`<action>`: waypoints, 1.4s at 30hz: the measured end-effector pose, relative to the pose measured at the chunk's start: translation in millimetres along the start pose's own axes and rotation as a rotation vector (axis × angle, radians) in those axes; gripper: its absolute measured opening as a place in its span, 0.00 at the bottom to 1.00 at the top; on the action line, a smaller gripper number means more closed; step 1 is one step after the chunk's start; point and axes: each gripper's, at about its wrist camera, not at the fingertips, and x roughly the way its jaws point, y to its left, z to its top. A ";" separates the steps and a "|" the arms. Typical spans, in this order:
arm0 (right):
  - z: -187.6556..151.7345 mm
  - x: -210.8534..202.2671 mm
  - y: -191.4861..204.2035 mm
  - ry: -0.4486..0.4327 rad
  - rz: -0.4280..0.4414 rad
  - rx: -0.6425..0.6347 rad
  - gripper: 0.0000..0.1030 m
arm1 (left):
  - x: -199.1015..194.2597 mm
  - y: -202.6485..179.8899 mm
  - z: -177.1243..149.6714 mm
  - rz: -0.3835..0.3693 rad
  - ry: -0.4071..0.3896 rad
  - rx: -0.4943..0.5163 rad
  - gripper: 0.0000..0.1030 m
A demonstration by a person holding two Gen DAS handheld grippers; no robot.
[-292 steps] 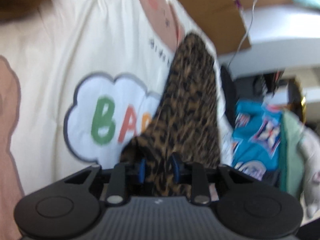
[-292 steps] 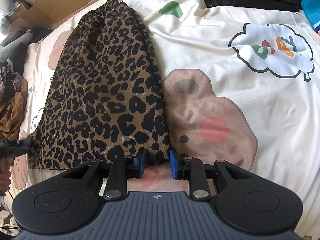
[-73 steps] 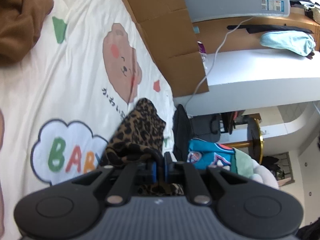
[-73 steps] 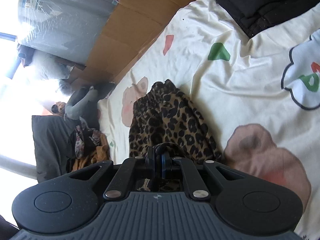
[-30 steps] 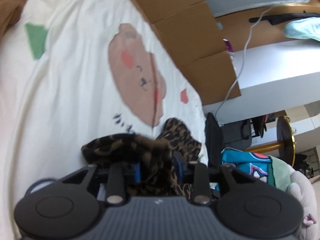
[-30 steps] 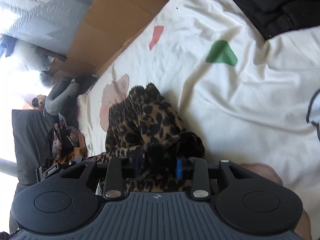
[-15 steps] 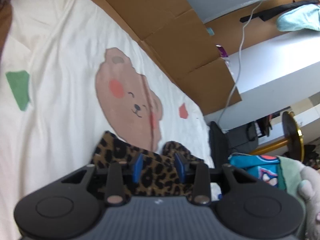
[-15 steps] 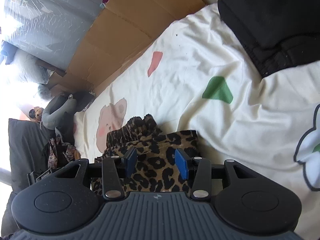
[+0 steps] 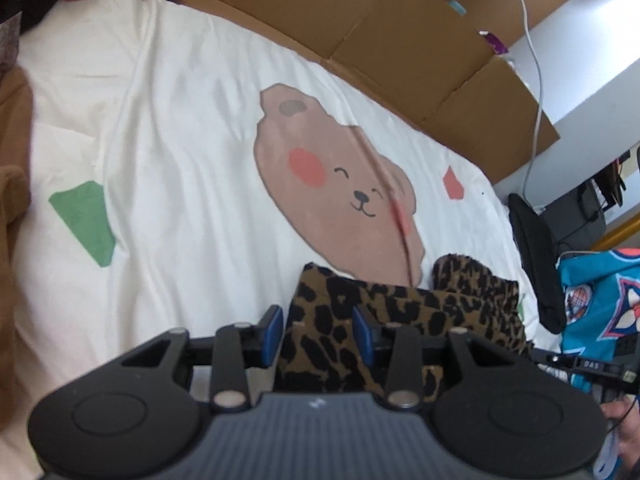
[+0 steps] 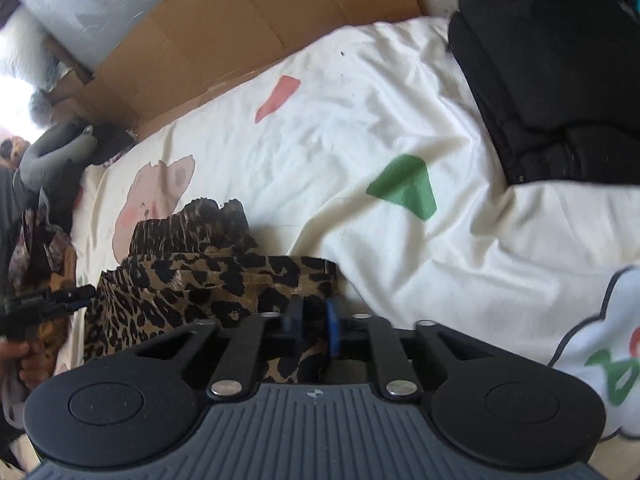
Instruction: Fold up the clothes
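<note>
The leopard-print skirt (image 9: 400,312) lies folded on the bear bedsheet (image 9: 180,160), right under both claws. The left claw (image 9: 318,334) is spread wide over it. The right claw (image 10: 314,322) is nearly pressed together on its edge, likely to fold again.

Brown-and-black leopard-print garment (image 9: 404,312) on cream sheet (image 9: 192,184) with brown bear, green and red patches

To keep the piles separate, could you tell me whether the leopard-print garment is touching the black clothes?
Apart. The right wrist view shows bare sheet with a green patch between the leopard-print garment and black clothes.
</note>
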 end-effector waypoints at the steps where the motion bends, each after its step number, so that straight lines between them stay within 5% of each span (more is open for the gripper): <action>1: 1.5 -2.8 2.1 -0.008 0.001 -0.012 0.03 | 1.8 -0.8 0.5 0.003 0.002 0.006 0.38; 3: 4.1 -8.8 7.4 -0.029 0.002 -0.036 0.02 | 4.8 -4.7 1.8 0.017 0.004 0.038 0.37; 6: 7.8 -15.3 13.2 -0.055 0.005 -0.050 0.02 | 7.8 -11.3 2.9 0.040 0.013 0.091 0.11; 14: 15.3 -8.6 14.6 -0.082 -0.026 -0.057 0.02 | -6.0 -14.1 6.8 0.044 -0.073 0.105 0.05; 22: 8.0 22.1 14.8 -0.031 -0.082 -0.082 0.07 | 12.6 -15.9 4.7 0.091 -0.033 0.131 0.20; 25: 5.7 27.4 17.0 -0.021 -0.099 -0.100 0.21 | 14.9 -23.6 1.3 0.098 -0.025 0.183 0.31; 30: 4.3 38.6 20.9 0.010 -0.128 -0.133 0.32 | 20.1 -34.9 0.4 0.130 -0.016 0.261 0.35; 42: 1.7 49.1 39.1 0.030 -0.174 -0.276 0.26 | 27.0 -49.2 -3.5 0.207 -0.036 0.365 0.41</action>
